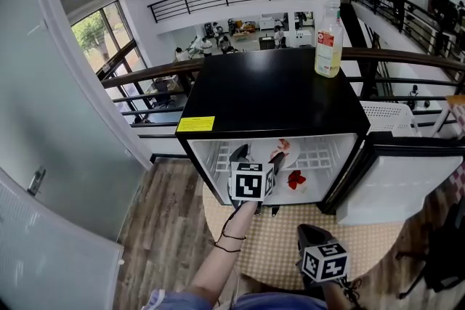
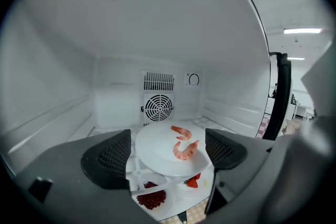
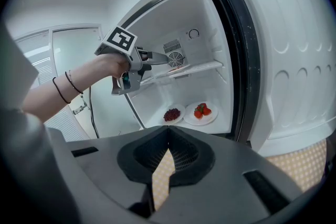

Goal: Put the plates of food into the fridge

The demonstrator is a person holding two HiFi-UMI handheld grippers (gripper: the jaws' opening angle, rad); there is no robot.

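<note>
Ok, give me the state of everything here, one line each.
Fridge door: open wide.
Shrimp plate: on the upper shelf, between open jaws.
Strawberry plate: on the fridge floor.
Dark red food plate: on the floor, beside it.
Bottle: upright on the fridge, capped.
Left gripper: open.
Right gripper: shut, empty.

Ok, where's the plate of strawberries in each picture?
Head view: strawberry plate on the fridge floor, picture centre.
Left gripper view: bottom centre, peeking from under the shelf.
Right gripper view: fridge floor, right of centre.
Shared landmark: the white shelf just above it.
</note>
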